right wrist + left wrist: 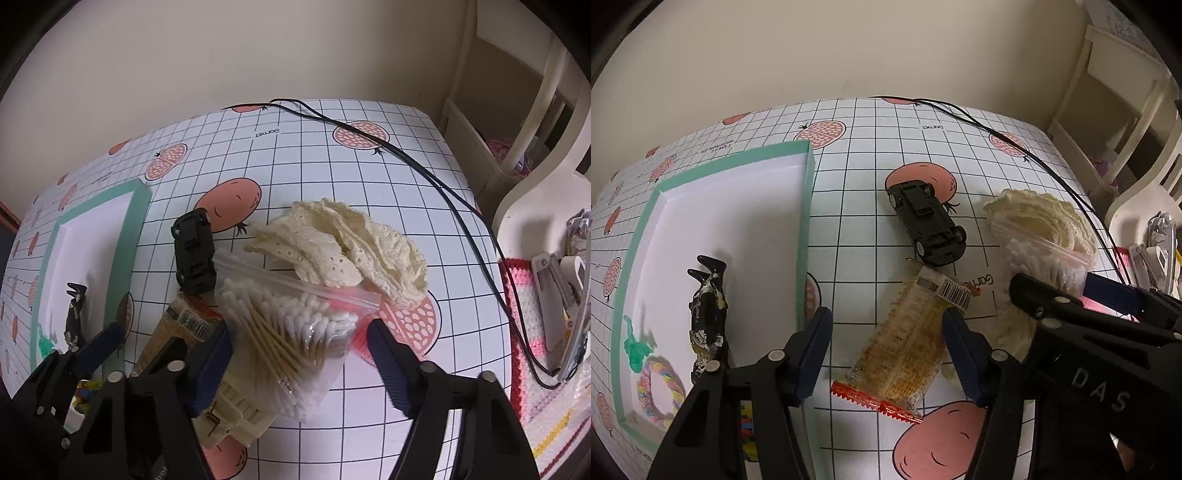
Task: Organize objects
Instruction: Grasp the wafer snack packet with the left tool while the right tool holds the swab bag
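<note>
Left gripper (886,354): jaws spread wide, gripping nothing. Between them, flat on the table (857,229): snack packet (908,350), clear wrapper with orange print, red serrated edge nearest, barcode end farthest. Right blue pad touching or just beside the packet's right edge; left pad apart from it, near the green wall of the box (807,236).

Left of the left jaw, inside the white-floored box: black foil-wrapped candy (709,317), lying lengthwise. Nearer and farther left in the box: green squiggly piece (633,345) and pastel braided ring (659,391). Something multicoloured partly hidden behind the left finger; cannot tell what.

Beyond the jaws, past the packet's barcode end: black toy car (925,223), upside down, wheels up. Right of it: cream lace fabric (1038,218), with a zip bag of cotton swabs (1045,258) on its near side.

Right gripper (299,354): jaws wide open, holding nothing. Bag of cotton swabs between them, closer to the left pad, its pink zip strip running toward the right pad; contact cannot be told. Under the bag's near end: cream plastic slotted piece (236,410). Just beyond the bag: lace fabric, bunched. Left of the jaws: toy car, then box. Far off, right: black cable (424,166) trailing across the table.
</note>
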Motion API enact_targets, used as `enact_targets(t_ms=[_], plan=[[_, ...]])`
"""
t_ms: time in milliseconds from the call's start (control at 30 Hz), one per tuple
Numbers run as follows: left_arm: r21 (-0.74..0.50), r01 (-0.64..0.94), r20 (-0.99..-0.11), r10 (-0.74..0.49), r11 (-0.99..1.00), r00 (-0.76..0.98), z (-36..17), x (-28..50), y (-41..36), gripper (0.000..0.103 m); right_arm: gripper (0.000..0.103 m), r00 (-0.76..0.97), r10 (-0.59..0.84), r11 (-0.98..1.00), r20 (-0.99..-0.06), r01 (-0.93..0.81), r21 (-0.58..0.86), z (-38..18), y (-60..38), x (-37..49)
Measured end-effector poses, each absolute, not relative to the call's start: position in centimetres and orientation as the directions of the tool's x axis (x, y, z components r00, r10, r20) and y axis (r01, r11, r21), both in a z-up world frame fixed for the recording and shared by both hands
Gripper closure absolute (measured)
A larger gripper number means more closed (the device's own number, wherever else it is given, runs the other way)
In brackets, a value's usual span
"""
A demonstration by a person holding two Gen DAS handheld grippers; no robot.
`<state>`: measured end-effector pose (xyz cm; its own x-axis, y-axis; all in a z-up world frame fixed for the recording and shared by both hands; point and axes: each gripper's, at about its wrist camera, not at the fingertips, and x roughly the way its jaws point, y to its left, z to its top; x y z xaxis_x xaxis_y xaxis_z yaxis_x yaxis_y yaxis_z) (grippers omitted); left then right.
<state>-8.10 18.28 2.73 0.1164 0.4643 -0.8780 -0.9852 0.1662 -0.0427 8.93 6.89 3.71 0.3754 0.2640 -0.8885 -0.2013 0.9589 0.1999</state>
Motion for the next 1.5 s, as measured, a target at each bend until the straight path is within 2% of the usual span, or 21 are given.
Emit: enact_targets(t_ms=[200,367,567,767,933,1033,1233,1500], plan=[[-0.071,-0.988,-0.882,0.453,0.140,0.128,2.7,-8.5,18.4,0.040,0.042,0.377,0.268,0.959,-0.887,-0.193,0.207,3.8,6.3,9.0],[-0.079,-0.988,-0.883,0.449,0.135,0.132,2.7,-8.6,18.4,0.041,0.046,0.372,0.280,0.957,-0.885,-0.184,0.225,3.8,5.8,9.0],[-0.086,-0.986,-0.883,0.449,0.140,0.141,2.8,-8.6,18.4,0.052,0.047,0.366,0.288,0.955,-0.885,-0.179,0.237,3.8,5.7,9.1],[-0.116,-0.982,-0.880,0.443,0.152,0.172,2.9,-8.3,18.3,0.069,0.047,0.370,0.298,0.953,-0.880,-0.175,0.248,4.3,5.7,9.0],[-0.079,-0.984,-0.878,0.456,0.157,0.143,3.3,-7.9,18.2,0.083,0.047,0.380,0.303,0.951,-0.874,-0.177,0.253,5.0,5.6,9.0],[-0.089,-0.984,-0.875,0.460,0.151,0.149,3.4,-8.1,18.2,0.097,0.047,0.386,0.305,0.951,-0.870,-0.175,0.256,5.4,5.5,8.9],[-0.107,-0.984,-0.873,0.462,0.140,0.160,3.8,-8.5,18.2,0.101,0.048,0.403,0.309,0.950,-0.861,-0.172,0.261,6.1,5.3,8.7],[-0.135,-0.982,-0.864,0.469,0.134,0.183,4.6,-8.5,18.2,0.102,0.047,0.413,0.312,0.950,-0.856,-0.162,0.268,6.5,5.1,8.7]])
